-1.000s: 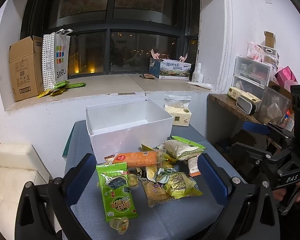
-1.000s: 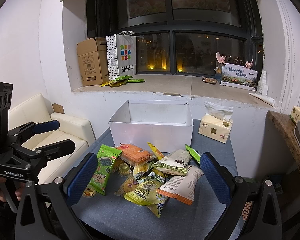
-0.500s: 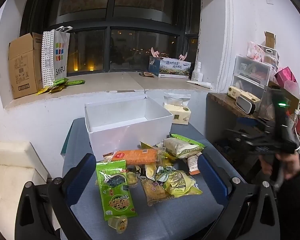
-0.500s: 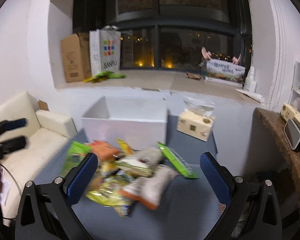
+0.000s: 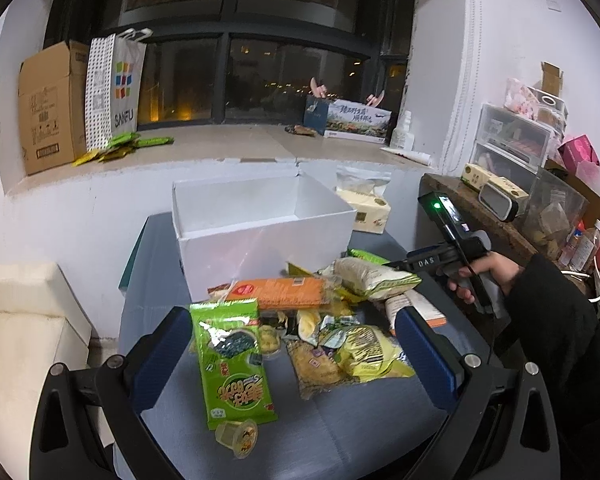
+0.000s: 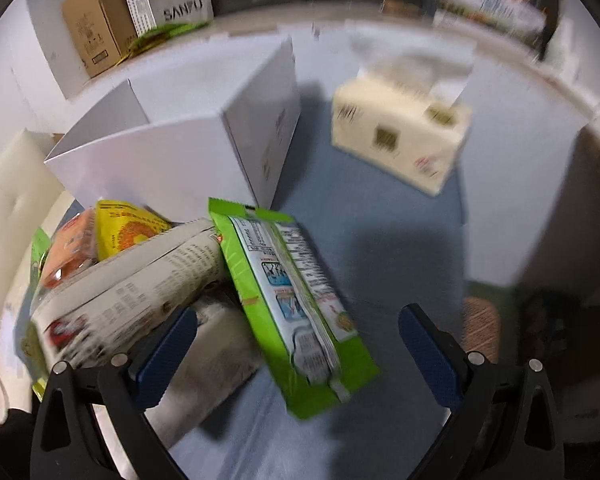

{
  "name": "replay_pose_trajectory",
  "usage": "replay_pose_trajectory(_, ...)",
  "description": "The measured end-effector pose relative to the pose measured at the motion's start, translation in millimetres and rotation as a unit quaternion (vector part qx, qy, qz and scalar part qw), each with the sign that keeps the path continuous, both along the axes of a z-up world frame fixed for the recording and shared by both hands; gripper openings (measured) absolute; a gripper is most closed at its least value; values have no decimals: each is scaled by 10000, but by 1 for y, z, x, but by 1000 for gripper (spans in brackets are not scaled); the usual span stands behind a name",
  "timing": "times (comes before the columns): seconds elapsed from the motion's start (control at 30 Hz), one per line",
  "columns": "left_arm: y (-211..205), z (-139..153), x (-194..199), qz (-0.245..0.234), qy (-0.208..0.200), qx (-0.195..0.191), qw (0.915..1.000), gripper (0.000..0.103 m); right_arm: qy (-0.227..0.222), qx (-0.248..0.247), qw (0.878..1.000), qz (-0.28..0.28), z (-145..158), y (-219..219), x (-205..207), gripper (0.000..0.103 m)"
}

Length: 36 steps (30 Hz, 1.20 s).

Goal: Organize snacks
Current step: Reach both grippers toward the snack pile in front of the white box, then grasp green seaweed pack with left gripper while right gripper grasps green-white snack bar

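The left wrist camera sits back from the table and looks forward and a bit down between its two wide jaws, at the snack pile [image 5: 300,332] and the white box [image 5: 260,232] past the jaw tips. The right wrist camera is much nearer and tips down more steeply; its picture is blurry. Both views share the white box [image 6: 188,148], the snacks and the tissue pack [image 6: 400,140].

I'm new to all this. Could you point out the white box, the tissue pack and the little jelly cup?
white box [image 5: 260,248], left wrist view, front wall.
tissue pack [image 6: 396,136], right wrist view, front face.
jelly cup [image 5: 237,436], left wrist view, lid.
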<state>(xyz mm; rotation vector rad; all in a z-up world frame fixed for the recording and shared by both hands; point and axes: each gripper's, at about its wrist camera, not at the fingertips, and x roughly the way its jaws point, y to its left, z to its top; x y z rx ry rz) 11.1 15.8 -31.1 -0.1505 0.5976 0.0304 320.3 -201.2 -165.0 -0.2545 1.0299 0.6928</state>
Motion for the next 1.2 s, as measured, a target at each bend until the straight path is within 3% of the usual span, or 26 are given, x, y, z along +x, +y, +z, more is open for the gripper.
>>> replay_pose_trajectory(0.1, 7, -8, 1, 90, 97, -70, 9999, 103, 397, 22, 9992, 67, -19, 6, 19, 98)
replay_pose_trajectory(0.2, 16, -16, 4, 199, 210, -157, 9995, 103, 804, 178, 9965, 166, -35, 9, 29, 83)
replay_pose_trajectory(0.23, 19, -19, 4, 235, 244, -185, 9993, 103, 878, 226, 9957, 164, -38, 9, 31, 71)
replay_pose_trajectory(0.3, 23, -24, 5, 292, 297, -224, 9989, 103, 990, 275, 9946, 117, -43, 8, 33, 67)
replay_pose_trajectory(0.5, 39, -45, 12, 467, 533, -271, 9971, 103, 804, 322, 9961, 180, -33, 3, 20, 62)
replay_pose_trajectory(0.67, 52, -81, 31, 604, 1011, -462, 9920, 103, 508, 811, 9951, -237, -9, -31, 1, 62)
replay_pose_trajectory(0.9, 47, -126, 74, 810, 1521, -205, 9848, 103, -218, 1387, 9888, -500, 40, -72, -60, 62)
replay_pose_trajectory(1.03, 44, -140, 87, 806, 1621, -100, 9834, 103, -494, 1729, 9822, -550, 67, -88, -102, 62)
replay_pose_trajectory(1.1, 45, -143, 89, 774, 1604, -98, 9840, 102, -594, 1892, 9785, -558, 77, -75, -104, 62)
replay_pose_trajectory(1.13, 46, -144, 91, 764, 1587, -94, 9843, 99, -637, 1945, 9772, -557, 80, -71, -110, 62)
replay_pose_trajectory(1.2, 48, -147, 93, 714, 1577, -172, 9847, 69, -708, 2060, 9745, -536, 83, -71, -122, 62)
